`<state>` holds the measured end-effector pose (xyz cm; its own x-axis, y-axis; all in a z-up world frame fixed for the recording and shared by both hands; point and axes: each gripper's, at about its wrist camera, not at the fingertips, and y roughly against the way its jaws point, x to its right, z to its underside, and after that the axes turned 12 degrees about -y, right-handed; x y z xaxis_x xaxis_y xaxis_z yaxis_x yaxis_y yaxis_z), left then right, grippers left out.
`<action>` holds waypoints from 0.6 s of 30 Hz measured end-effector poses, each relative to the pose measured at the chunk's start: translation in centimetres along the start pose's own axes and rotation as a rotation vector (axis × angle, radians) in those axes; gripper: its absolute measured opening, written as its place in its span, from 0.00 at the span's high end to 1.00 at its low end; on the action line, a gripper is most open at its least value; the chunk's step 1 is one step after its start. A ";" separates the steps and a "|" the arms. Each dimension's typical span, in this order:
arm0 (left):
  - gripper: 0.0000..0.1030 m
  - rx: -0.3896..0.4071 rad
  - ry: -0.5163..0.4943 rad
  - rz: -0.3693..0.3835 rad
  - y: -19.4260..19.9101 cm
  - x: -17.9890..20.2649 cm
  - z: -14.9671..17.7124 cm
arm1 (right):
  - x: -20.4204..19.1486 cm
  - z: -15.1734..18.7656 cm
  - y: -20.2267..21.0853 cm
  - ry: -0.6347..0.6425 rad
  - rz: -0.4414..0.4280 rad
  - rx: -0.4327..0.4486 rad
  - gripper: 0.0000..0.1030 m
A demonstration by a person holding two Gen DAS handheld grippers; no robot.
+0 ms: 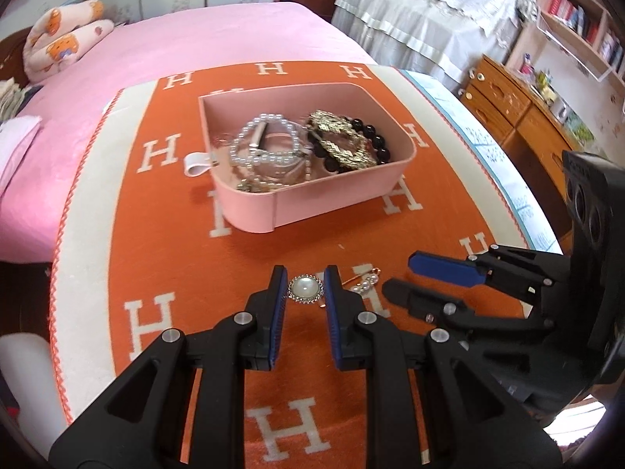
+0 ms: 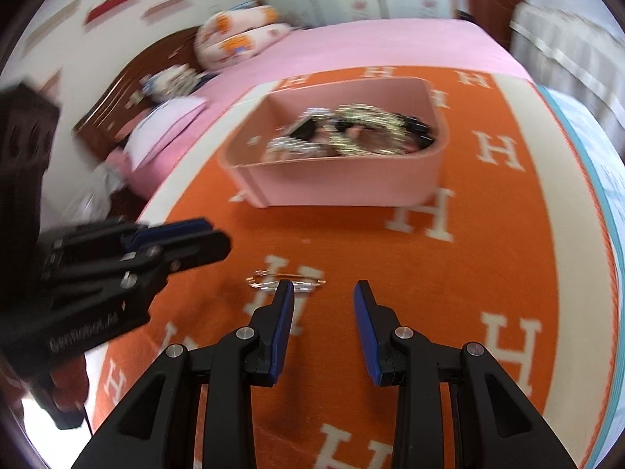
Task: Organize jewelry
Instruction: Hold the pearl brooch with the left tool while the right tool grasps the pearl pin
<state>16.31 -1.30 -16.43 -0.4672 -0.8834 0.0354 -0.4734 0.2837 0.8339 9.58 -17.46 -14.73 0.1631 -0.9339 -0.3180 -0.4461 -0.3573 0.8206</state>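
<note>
Two pieces are not yet in the box, and both lie on the orange blanket (image 1: 164, 234) in front of me. On the left, my left gripper (image 1: 306, 273) has its jaws drawn in narrow around the round pearl brooch (image 1: 306, 290), whose rim touches both blue pads right at their tips. I judge that a real grip, but a shallow one. To do this step well I should keep the squeeze steady and lift the brooch straight up without rolling my wrist, since a flat disc held by its edge can pivot and slip out. Then I carry it forward to the pink tray (image 1: 250, 211), which stands well beyond the grippers and already holds a pearl bracelet (image 1: 254, 133), gold pieces (image 1: 343, 148) and black beads (image 1: 371, 135). I should bring it low over a bare part of the floor before letting go, so it does not bounce off the heap. Just right of the brooch lies the slim pearl pin (image 1: 363, 283), flat on the cloth. Further right, my right gripper (image 1: 397, 274) hangs partly open and empty, with one fingertip close to that pin. It should hold off until the left hand is clear, because the two tools are crowded close together here.
</note>
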 end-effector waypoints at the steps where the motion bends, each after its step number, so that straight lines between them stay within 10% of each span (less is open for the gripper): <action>1: 0.84 0.000 0.010 -0.003 0.2 -0.3 0.1 | -0.5 0.0 0.0 0.038 -0.005 -0.002 0.69; 18: 0.84 -0.011 0.158 -0.045 1.3 -3.4 2.2 | -4.6 0.8 -3.0 0.604 -0.060 -0.103 0.69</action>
<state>15.65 2.92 -16.73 -0.3224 -0.9430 0.0830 -0.4826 0.2391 0.8425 9.47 -12.13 -16.06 0.6684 -0.7410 -0.0646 -0.3380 -0.3799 0.8611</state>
